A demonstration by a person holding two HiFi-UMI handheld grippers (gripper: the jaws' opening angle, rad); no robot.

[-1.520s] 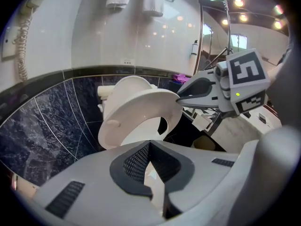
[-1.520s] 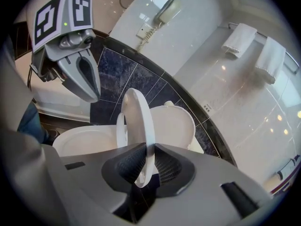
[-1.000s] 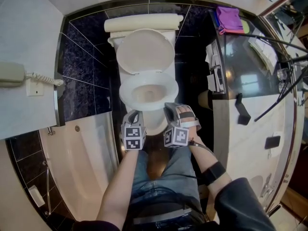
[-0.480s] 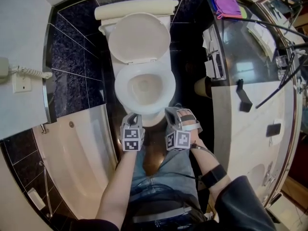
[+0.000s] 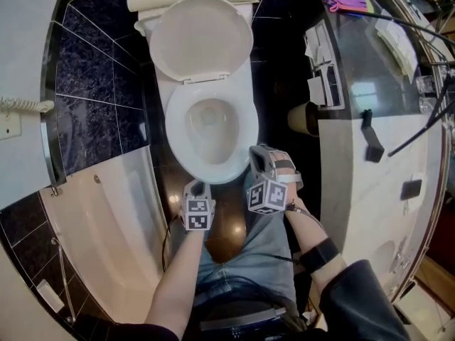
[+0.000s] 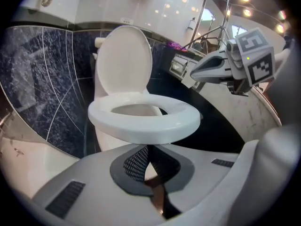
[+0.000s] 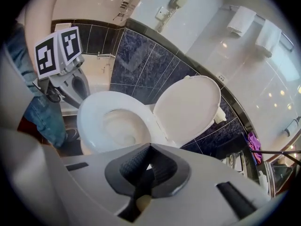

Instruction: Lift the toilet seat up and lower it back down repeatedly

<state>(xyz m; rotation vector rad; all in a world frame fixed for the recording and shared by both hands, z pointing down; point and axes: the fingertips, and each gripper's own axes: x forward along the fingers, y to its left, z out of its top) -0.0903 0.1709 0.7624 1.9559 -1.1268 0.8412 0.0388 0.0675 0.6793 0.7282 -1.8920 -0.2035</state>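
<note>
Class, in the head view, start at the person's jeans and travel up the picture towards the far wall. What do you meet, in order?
jeans → left gripper → toilet seat → raised lid → cistern top

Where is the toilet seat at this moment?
In the head view, the toilet seat lies down on the bowl at top centre, in front of the raised lid, right of the bathtub.

Both point toward 12 o'clock: your left gripper point(image 5: 197, 185) closed, right gripper point(image 5: 260, 153) jaws just closing, empty
</note>
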